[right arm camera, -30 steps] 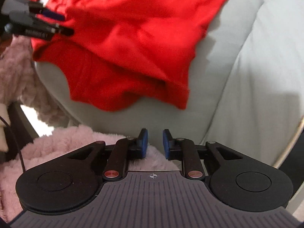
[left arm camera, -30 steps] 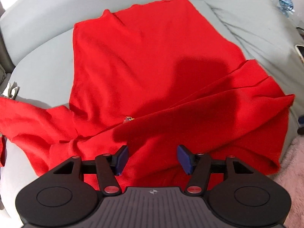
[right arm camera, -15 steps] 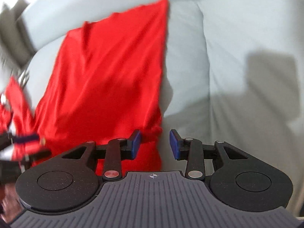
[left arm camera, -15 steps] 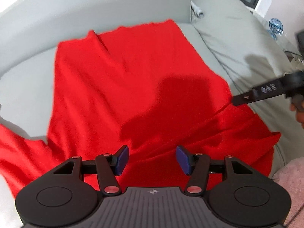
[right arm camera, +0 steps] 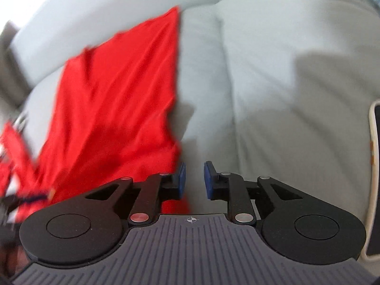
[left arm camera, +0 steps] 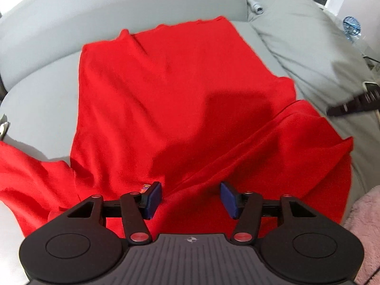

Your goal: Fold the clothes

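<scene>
The red garment [left arm camera: 180,99] is lying spread on the grey sofa [left arm camera: 47,87]. Left gripper [left arm camera: 191,198] is hovering over its near folds, fingers apart, gripping nothing. Right gripper [right arm camera: 192,180] is hovering beside its edge, fingers slightly apart, empty.

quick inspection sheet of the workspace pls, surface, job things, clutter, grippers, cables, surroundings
surface: grey sofa cushion, bare around the cloth
job's things: red garment spread out, near edge bunched and creased
clutter: phone at the right edge; pink fluffy blanket at the front right
grippers: left gripper open over the bunched edge, holding nothing; right gripper open beside the cloth's right edge
cables: nothing seen
surroundings: sofa backrest; blue object far right, unclear
</scene>
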### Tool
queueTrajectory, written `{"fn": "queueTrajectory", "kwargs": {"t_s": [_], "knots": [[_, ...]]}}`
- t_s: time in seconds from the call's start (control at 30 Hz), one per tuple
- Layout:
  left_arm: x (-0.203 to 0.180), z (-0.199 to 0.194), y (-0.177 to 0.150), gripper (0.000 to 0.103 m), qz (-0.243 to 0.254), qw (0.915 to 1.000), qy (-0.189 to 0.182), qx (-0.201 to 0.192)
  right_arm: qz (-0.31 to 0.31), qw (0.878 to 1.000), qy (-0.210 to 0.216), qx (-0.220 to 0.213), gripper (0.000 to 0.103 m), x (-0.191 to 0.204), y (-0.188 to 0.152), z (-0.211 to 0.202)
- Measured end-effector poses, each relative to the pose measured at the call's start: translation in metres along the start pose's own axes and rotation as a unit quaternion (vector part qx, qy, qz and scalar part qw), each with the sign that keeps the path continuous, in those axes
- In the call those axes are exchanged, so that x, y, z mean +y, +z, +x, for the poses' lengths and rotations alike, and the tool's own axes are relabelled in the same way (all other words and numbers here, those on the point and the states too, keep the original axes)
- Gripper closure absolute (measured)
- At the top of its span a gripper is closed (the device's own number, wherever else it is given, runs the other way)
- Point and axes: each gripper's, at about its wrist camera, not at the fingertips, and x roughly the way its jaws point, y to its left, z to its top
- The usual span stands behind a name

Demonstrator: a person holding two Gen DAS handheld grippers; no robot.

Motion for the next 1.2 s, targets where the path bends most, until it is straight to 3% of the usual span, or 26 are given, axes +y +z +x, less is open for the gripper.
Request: {"fn": "queueTrajectory", "kwargs": {"t_s": [0.1, 0.17, 0.27, 0.37, 0.43, 0.5, 0.57, 0.63, 0.7, 0.8, 0.93, 1.07, 1.2], "knots": [[-0.004, 0.008, -0.007, 0.052, 0.018, 0.9987, 0.025, 0.039, -0.024, 0.997, 0.013, 0.077, 0.083, 0.000, -0.018, 0.006], [-0.002, 0.005, -0.014, 0.051, 0.010, 0.9982, 0.032, 0.050, -0.057, 0.991, -0.009, 0.118, 0.092, 0.008, -0.031, 0.006], [0.001, -0.008, -0.023, 0.051, -0.006, 0.9975, 0.046, 0.053, -0.111, 0.980, -0.071, 0.150, 0.088, 0.020, -0.044, -0.013], [0.009, -0.025, -0.028, 0.050, -0.051, 0.9973, 0.044, 0.028, -0.140, 0.979, -0.098, 0.107, 0.082, 0.034, -0.041, -0.035], [0.015, -0.032, -0.030, 0.045, -0.071, 0.9964, 0.046, 0.003, -0.141, 0.986, -0.075, 0.052, 0.081, 0.050, -0.034, -0.046], [0.021, -0.038, -0.029, 0.045, -0.076, 0.9951, 0.059, -0.019, -0.141, 0.988, -0.051, 0.028, 0.080, 0.066, -0.032, -0.040], [0.036, -0.049, -0.028, 0.045, -0.092, 0.9927, 0.066, -0.041, -0.150, 0.987, -0.043, 0.038, 0.077, 0.076, -0.035, -0.026], [0.059, -0.061, -0.025, 0.041, -0.114, 0.9895, 0.067, -0.058, -0.159, 0.983, -0.058, 0.076, 0.077, 0.076, -0.045, -0.008], [0.085, -0.065, -0.024, 0.028, -0.130, 0.9870, 0.069, -0.064, -0.154, 0.984, -0.057, 0.072, 0.077, 0.074, -0.044, -0.010], [0.131, -0.062, -0.025, 0.027, -0.173, 0.9818, 0.057, -0.055, -0.135, 0.989, -0.041, 0.032, 0.075, 0.072, -0.030, -0.021], [0.159, -0.048, -0.028, 0.030, -0.208, 0.9775, 0.011, -0.029, -0.106, 0.994, -0.022, -0.001, 0.074, 0.076, -0.017, -0.023], [0.151, -0.033, -0.029, 0.036, -0.183, 0.9828, -0.023, -0.009, -0.083, 0.996, -0.004, 0.012, 0.074, 0.077, -0.016, -0.010], [0.152, -0.014, -0.022, 0.037, -0.194, 0.9810, 0.007, 0.006, -0.077, 0.996, 0.000, 0.034, 0.074, 0.083, -0.025, 0.014]]}}
